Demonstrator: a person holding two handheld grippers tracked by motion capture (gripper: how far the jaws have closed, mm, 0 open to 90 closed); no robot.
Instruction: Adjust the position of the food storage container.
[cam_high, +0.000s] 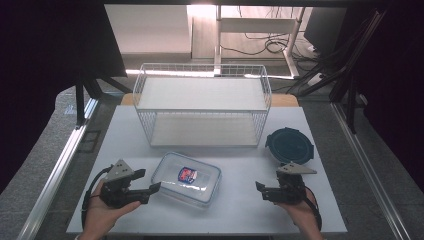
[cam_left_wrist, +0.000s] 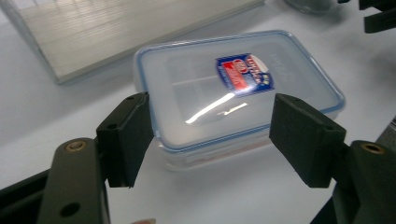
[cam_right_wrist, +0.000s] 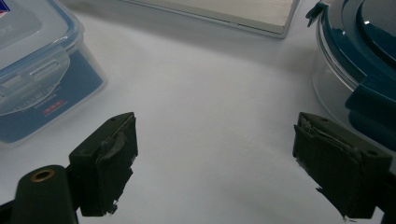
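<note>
Clear container sits between two open grippers

Rectangular clear container (cam_high: 186, 178), lid clipped on, lies on the white table (cam_high: 240, 210) in front of the wire basket (cam_high: 202, 105). Left gripper (cam_high: 150, 183) hovers just beside it, jaws spread wide. Right gripper (cam_high: 260, 188) is well apart, jaws wide and empty, near the round teal-lidded container (cam_high: 289, 145).

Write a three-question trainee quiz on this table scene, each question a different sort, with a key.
1. True or false: the left gripper is shut on the rectangular container.
2. Which thing lies nearest the right gripper? A) wire basket B) round container with the dark teal lid C) rectangular container
3. Fill in: the rectangular container's clear lid has a ___ rim and a red and blue label.

Key
1. False: in the left gripper view its jaws stand apart, with the container beyond them.
2. B
3. blue
</note>
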